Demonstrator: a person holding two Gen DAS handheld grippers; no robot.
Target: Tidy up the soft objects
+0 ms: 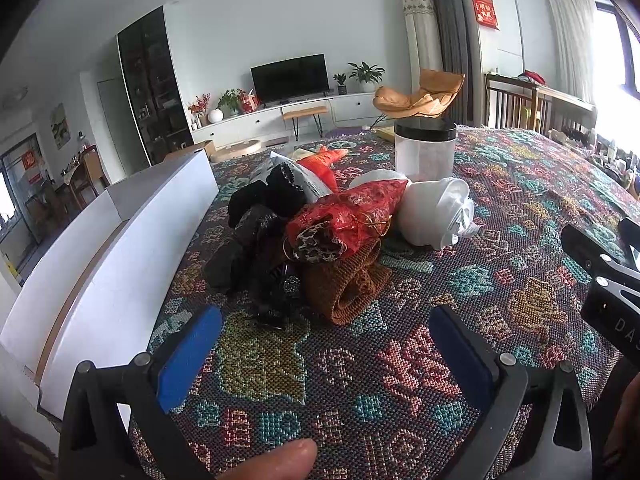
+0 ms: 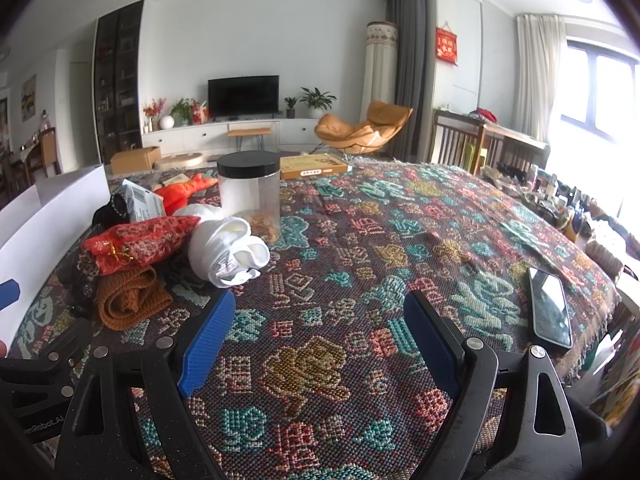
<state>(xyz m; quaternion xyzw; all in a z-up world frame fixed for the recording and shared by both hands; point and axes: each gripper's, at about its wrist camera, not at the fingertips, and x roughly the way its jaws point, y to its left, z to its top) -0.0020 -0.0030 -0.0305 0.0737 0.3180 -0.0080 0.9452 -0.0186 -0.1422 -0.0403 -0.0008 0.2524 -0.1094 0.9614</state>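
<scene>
My left fingers (image 1: 324, 360) and right fingers (image 2: 320, 344) hung spread and empty over the table (image 2: 400, 240). The soft heap lay ahead-left; I judged the brown knit roll (image 1: 346, 284) nearest, best pinched low across its fold.

Ahead-left of the left hand-held gripper (image 1: 324, 344), the black cloth (image 1: 256, 248) lies partly hidden under the red pouch (image 1: 344, 216), its shape unclear. The brown knit (image 1: 344, 284) is half covered by that pouch. A fingertip (image 1: 276, 460) is cut off by the bottom edge. The label on the white roll (image 2: 228, 248) is too small to read.
</scene>
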